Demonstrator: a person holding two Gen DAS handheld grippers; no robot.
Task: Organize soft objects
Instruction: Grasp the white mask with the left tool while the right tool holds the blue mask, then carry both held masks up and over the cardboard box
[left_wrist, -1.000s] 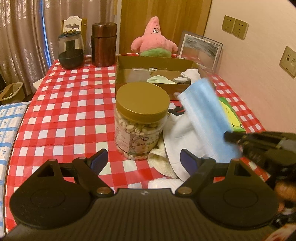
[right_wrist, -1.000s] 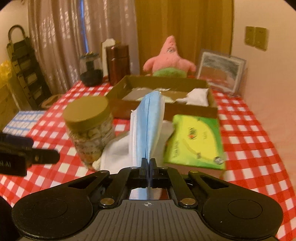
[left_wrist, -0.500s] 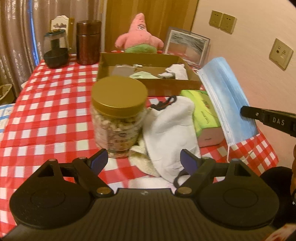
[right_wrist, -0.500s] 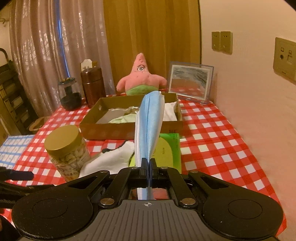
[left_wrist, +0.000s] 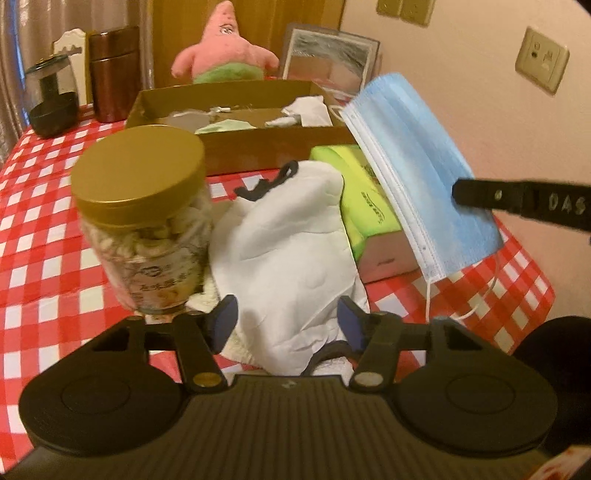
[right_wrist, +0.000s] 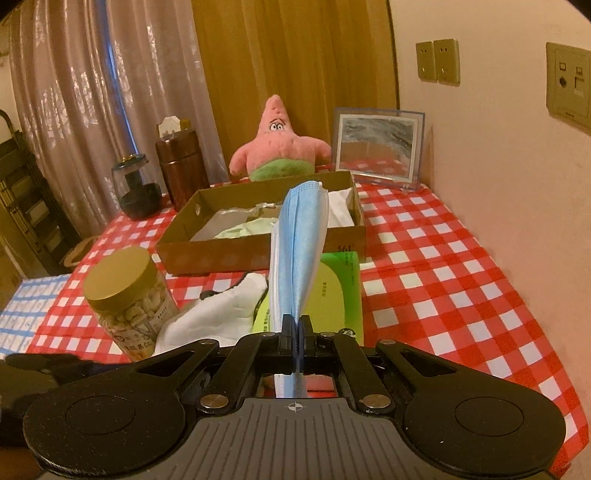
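Left wrist view showed our left gripper (left_wrist: 286, 321) low over a crumpled white quilted cloth pouch with a black drawstring (left_wrist: 291, 254), its blue-padded jaws closing with the pouch's near end lying between them, the pads not yet pressing on it. The pouch lay on the red-and-white checked tablecloth (left_wrist: 40, 266), touching a clear plastic jar of nuts with a gold screw lid (left_wrist: 142, 225) on one side and a lime-green tissue box (left_wrist: 365, 206) on the other. Beyond the jar stood a shallow brown cardboard tray (left_wrist: 258, 147) holding pale folded cloths.

Our right gripper (right_wrist: 295, 323) was clamped tight on the lower edge of a pleated blue disposable face mask (right_wrist: 297, 251), which stood upright in the air, nearer us than the tray and above the tissue box. In the left wrist view the same mask (left_wrist: 424, 173) hung beside the jar, past the tissue box, pinched by the black finger (left_wrist: 517, 201). A pink starfish plush toy (right_wrist: 279, 147) sat behind the tray.
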